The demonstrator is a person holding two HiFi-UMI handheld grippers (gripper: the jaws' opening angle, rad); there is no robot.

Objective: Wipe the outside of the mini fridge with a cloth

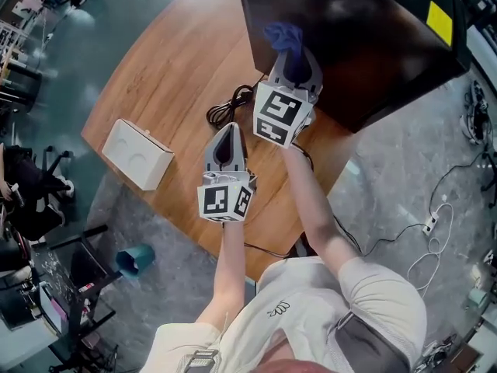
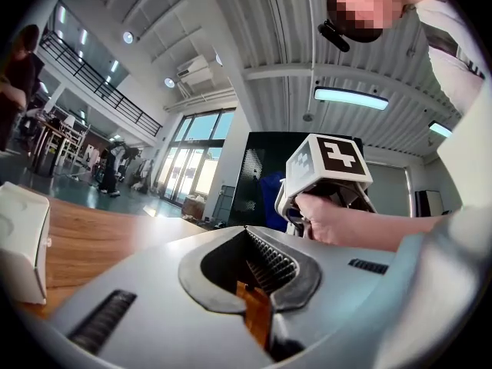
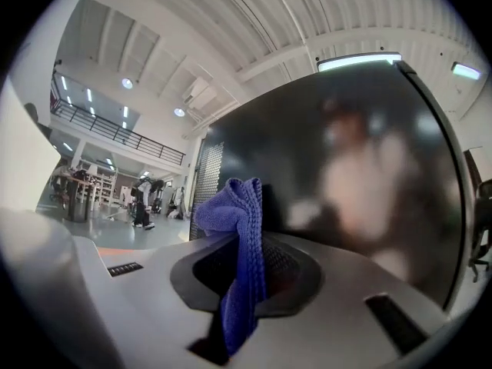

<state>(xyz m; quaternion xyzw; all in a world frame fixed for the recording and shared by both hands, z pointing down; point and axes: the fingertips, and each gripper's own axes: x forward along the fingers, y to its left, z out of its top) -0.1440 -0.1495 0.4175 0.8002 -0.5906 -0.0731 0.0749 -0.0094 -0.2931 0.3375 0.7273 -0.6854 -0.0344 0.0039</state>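
The black mini fridge point(image 1: 365, 37) stands on the wooden table point(image 1: 171, 76) at the upper right, its glossy side point(image 3: 361, 175) filling the right gripper view. A blue cloth point(image 1: 283, 37) is bunched against that side, with my right gripper point(image 1: 291, 62) shut on it; the cloth point(image 3: 240, 244) hangs out between the jaws. My left gripper point(image 1: 227, 142) hovers over the table, below and left of the right one, shut with nothing between its jaws. From the left gripper view I see the right gripper's marker cube point(image 2: 330, 164) and the hand holding it.
A white box point(image 1: 137, 153) lies on the table's left part. A black cable point(image 1: 229, 107) coils between the box and the fridge. A teal bin point(image 1: 136, 259) sits on the floor at lower left. Cords and a power strip point(image 1: 432, 225) lie on the floor at right.
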